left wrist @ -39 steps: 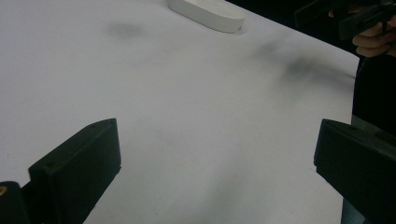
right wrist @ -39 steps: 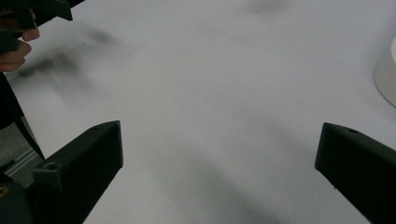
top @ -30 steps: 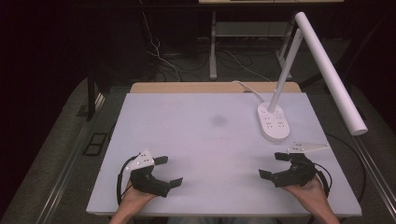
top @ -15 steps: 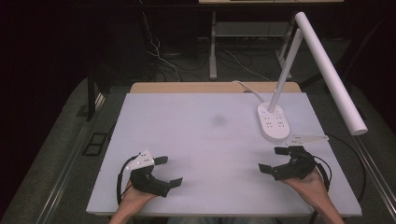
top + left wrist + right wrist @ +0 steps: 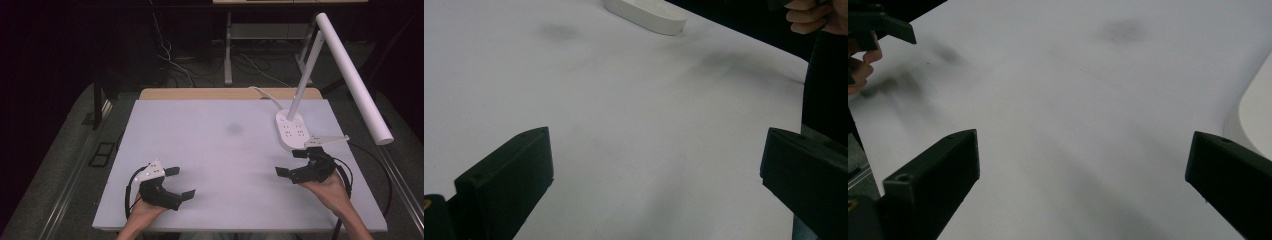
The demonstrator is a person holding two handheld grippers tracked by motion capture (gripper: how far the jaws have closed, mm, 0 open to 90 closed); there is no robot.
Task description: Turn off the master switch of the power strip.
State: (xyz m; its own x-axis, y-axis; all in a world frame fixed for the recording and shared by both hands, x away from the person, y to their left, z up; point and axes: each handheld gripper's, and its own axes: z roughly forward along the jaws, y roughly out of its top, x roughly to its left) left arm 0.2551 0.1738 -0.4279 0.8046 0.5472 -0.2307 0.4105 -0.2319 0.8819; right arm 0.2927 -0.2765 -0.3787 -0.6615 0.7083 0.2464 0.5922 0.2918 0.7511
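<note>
My left gripper (image 5: pixel 181 182) rests low over the white table (image 5: pixel 220 150) near its front left, open, with nothing between its jaws. In the left gripper view my left gripper (image 5: pixel 656 150) spans bare table surface. My right gripper (image 5: pixel 290 163) is held at the front right, open and empty, just in front of the white lamp base (image 5: pixel 290 131). Bare table also lies between the jaws of my right gripper (image 5: pixel 1083 150) in the right gripper view, and the lamp base (image 5: pixel 1255 115) shows at the right edge.
A white desk lamp stands at the back right; its long head (image 5: pixel 352 75) reaches out over the right edge. A faint dark smudge (image 5: pixel 233 129) marks the table's middle. A white cable (image 5: pixel 265 95) runs back from the lamp base. Floor cables lie beyond the table.
My right gripper has moved a little forward, toward the lamp base. My left gripper has stayed where it was.
</note>
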